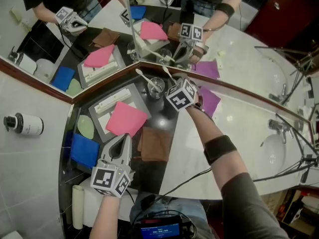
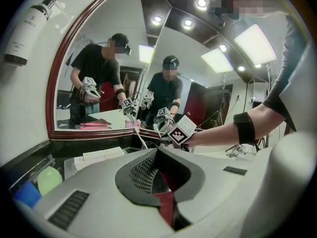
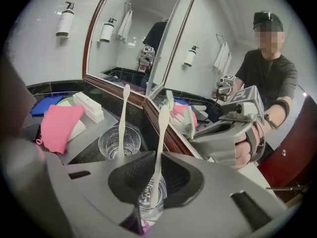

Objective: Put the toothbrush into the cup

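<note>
The right gripper [image 3: 158, 153] pinches the white plastic toothbrush [image 3: 161, 133] standing in a clear glass cup [image 3: 146, 206], six o'clock in its view only; left gripper [image 2: 157, 152] closed, empty.

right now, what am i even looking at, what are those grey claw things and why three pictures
A person holds a two-jaw gripper in each hand; no robot arm. The head view looks down from a camera on the person's head at a bathroom counter; the other two come from cameras riding on each gripper. On the counter lie a pink cloth, a brown cloth and a blue cloth. The left gripper is shut and empty. The right gripper grips a white toothbrush whose lower end stands in a glass cup; a second cup beside it holds another toothbrush.
</note>
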`<action>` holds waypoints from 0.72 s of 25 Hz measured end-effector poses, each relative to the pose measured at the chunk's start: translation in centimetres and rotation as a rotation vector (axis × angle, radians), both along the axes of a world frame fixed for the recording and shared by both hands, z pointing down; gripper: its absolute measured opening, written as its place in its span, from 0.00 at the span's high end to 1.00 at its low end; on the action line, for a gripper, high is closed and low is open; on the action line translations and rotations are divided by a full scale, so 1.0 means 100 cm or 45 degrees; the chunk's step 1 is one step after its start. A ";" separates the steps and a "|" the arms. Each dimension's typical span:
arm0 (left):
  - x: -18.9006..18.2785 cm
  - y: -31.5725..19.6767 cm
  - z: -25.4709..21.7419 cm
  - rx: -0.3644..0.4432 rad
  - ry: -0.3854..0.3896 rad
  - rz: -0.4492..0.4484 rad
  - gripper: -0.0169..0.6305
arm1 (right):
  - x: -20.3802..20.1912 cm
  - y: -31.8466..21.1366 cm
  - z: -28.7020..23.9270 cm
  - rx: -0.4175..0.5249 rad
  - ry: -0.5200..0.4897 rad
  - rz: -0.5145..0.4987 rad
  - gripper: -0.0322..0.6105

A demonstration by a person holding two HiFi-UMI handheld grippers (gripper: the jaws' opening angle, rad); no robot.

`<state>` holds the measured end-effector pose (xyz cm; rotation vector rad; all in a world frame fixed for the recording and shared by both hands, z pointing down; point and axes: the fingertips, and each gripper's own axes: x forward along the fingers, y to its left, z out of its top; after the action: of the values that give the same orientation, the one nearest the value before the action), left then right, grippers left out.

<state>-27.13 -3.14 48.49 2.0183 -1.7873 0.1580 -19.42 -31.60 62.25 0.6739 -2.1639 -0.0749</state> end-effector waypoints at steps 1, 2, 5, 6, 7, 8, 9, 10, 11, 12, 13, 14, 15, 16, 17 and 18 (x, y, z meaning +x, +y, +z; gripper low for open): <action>0.000 0.001 0.000 0.001 0.003 -0.001 0.97 | -0.001 0.001 -0.003 0.012 -0.006 -0.007 0.86; 0.001 0.001 0.000 0.006 0.005 -0.001 0.97 | -0.002 0.001 -0.008 0.027 -0.017 -0.012 0.86; 0.005 0.002 -0.003 0.017 0.005 0.008 0.97 | -0.005 0.002 -0.023 0.058 -0.046 -0.027 0.86; 0.007 0.002 -0.004 0.017 0.003 0.012 0.97 | -0.005 0.004 -0.028 0.069 -0.046 -0.036 0.86; 0.009 0.003 -0.005 0.015 0.002 0.014 0.97 | -0.005 0.005 -0.032 0.083 -0.042 -0.048 0.86; 0.011 0.004 -0.007 0.011 0.000 0.016 0.97 | -0.005 0.008 -0.037 0.096 -0.039 -0.060 0.86; 0.012 0.005 -0.010 0.006 -0.003 0.018 0.97 | -0.004 0.011 -0.043 0.107 -0.038 -0.071 0.86; 0.014 0.005 -0.014 0.005 -0.008 0.021 0.97 | -0.003 0.014 -0.049 0.117 -0.039 -0.081 0.86; 0.016 0.005 -0.017 0.008 -0.014 0.024 0.97 | -0.002 0.018 -0.055 0.125 -0.041 -0.089 0.86; 0.017 0.006 -0.020 0.014 -0.017 0.026 0.97 | -0.001 0.022 -0.061 0.134 -0.042 -0.098 0.86; 0.019 0.006 -0.022 0.023 -0.019 0.025 0.97 | 0.002 0.026 -0.068 0.144 -0.038 -0.108 0.86; 0.021 0.007 -0.024 0.033 -0.019 0.024 0.97 | 0.004 0.031 -0.074 0.158 -0.030 -0.121 0.86; 0.023 0.008 -0.026 0.040 -0.020 0.024 0.97 | 0.007 0.038 -0.080 0.175 -0.015 -0.139 0.86; 0.025 0.009 -0.029 0.043 -0.021 0.023 0.97 | 0.010 0.044 -0.085 0.196 0.004 -0.161 0.86; 0.027 0.010 -0.032 0.045 -0.022 0.022 0.97 | 0.014 0.052 -0.089 0.219 0.024 -0.185 0.86; 0.030 0.012 -0.035 0.048 -0.024 0.021 0.97 | 0.018 0.060 -0.094 0.240 0.042 -0.209 0.86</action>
<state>-24.17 -1.94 45.00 2.0647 -1.7980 0.1501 -17.66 -25.57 52.83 0.5946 -2.1947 -0.3781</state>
